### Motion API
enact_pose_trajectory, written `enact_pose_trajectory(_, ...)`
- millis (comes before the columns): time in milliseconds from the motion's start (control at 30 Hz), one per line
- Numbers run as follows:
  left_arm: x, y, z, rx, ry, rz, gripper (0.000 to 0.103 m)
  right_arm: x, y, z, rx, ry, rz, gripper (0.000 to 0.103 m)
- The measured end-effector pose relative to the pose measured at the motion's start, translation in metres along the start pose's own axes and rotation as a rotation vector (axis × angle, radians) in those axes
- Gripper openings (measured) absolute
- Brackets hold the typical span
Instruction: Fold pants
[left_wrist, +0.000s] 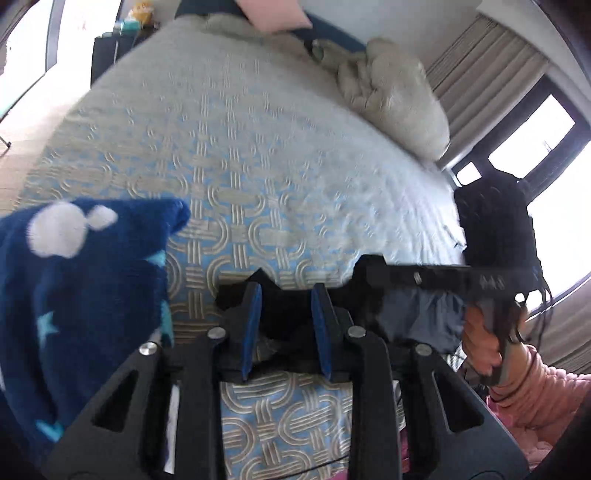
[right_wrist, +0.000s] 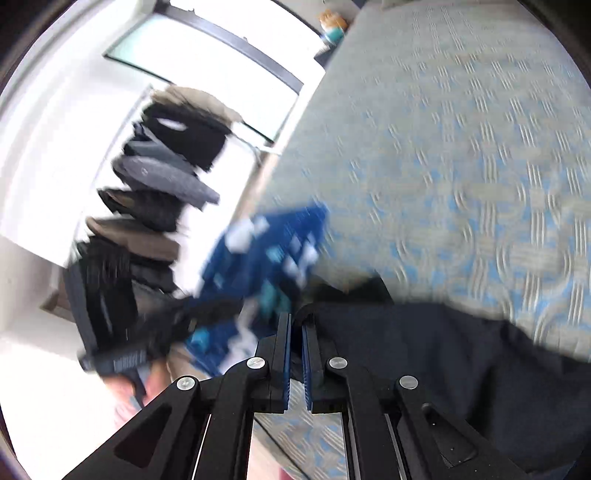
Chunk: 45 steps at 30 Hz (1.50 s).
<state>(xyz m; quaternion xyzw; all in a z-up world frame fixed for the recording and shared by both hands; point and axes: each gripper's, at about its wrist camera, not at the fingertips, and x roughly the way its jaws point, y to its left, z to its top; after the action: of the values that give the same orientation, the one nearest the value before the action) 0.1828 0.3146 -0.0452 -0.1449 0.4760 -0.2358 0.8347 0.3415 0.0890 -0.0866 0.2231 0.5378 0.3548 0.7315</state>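
The left gripper (left_wrist: 286, 325) points down over a bed, its blue-padded jaws partly spread with a bunch of dark cloth, the pants (left_wrist: 421, 314), sitting between them; whether the pads actually press on the cloth cannot be told. In the left wrist view the pants run from that gripper to the right, where the right gripper (left_wrist: 373, 271) crosses the picture as a black bar, held by a hand (left_wrist: 480, 347) in a pink sleeve (left_wrist: 535, 384). In the right wrist view, which is blurred, the right gripper (right_wrist: 297, 332) has its jaws pressed almost together, pinching the edge of the pants (right_wrist: 424, 350), which spread as a dark sheet to the right and hang over the bed's near edge. The bed is covered by a bedspread (left_wrist: 236, 155) with a pale blue and beige woven-loop pattern. A fluffy blue blanket (left_wrist: 74, 266) with white blobs and light blue stars lies bunched at the left of the left gripper, just beside it, and blocks that side of the bed. Farther up the bed lie a crumpled beige duvet (left_wrist: 395, 96) and a pink pillow (left_wrist: 273, 14). Striped curtains (left_wrist: 480, 66) and bright windows stand to the right. In the right wrist view a rack of dark hanging clothes (right_wrist: 159, 177) stands beside the bed, well apart from the pants.
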Motion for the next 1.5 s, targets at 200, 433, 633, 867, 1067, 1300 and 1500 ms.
enact_pose_trajectory(200, -0.015, 0.011, -0.011, -0.030, -0.060, 0.041, 0.057, 0.002, 0.015, 0.015, -0.041, 0.033, -0.084, 0.006)
enact_pose_trajectory(433, 0.020, 0.008, -0.024, 0.036, 0.004, 0.143, 0.058, -0.028, 0.033, -0.077, -0.188, 0.133, -0.002, 0.006)
enact_pose_trajectory(633, 0.060, -0.030, -0.028, 0.314, 0.122, 0.236, 0.075, -0.064, 0.039, -0.143, -0.254, 0.167, -0.027, 0.006)
enact_pose_trajectory(867, 0.124, -0.053, -0.048, 0.835, 0.361, 0.403, 0.085, -0.109, 0.018, -0.159, -0.182, 0.085, -0.078, 0.006)
enact_pose_trajectory(1067, 0.139, 0.002, -0.019, 0.609, 0.442, 0.424, 0.084, -0.108, 0.028, -0.164, -0.213, 0.071, 0.005, 0.006)
enact_pose_trajectory(1300, 0.157, -0.002, -0.029, 0.663, 0.492, 0.307, 0.048, -0.079, 0.012, -0.160, -0.163, 0.141, -0.042, 0.006)
enact_pose_trajectory(1500, 0.105, -0.030, -0.016, 0.554, 0.362, 0.154, 0.016, -0.070, -0.013, -0.141, -0.113, 0.130, -0.181, 0.006)
